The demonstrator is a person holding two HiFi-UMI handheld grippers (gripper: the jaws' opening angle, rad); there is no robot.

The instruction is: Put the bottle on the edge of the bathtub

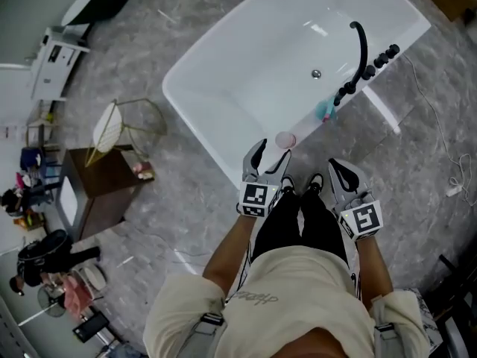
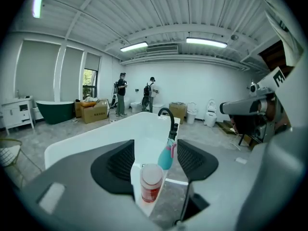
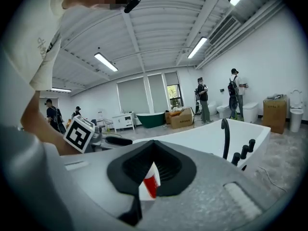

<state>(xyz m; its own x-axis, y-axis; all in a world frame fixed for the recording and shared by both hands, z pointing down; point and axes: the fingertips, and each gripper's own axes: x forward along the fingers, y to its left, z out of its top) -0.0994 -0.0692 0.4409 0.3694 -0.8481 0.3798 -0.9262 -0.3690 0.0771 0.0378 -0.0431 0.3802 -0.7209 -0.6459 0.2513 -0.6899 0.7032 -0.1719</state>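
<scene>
A small red bottle with a pale pink cap stands upright on the near rim of the white bathtub. My left gripper is open just short of it. In the left gripper view the bottle stands on the rim between the two dark pads, which do not touch it. My right gripper hangs to the right over the floor, its jaws together and empty. Through the slit of the right gripper, a strip of the red bottle shows beyond.
A teal bottle and a black faucet with knobs sit further along the rim. A wooden side table and a gold wire stand are to the left. Two people stand far back near boxes.
</scene>
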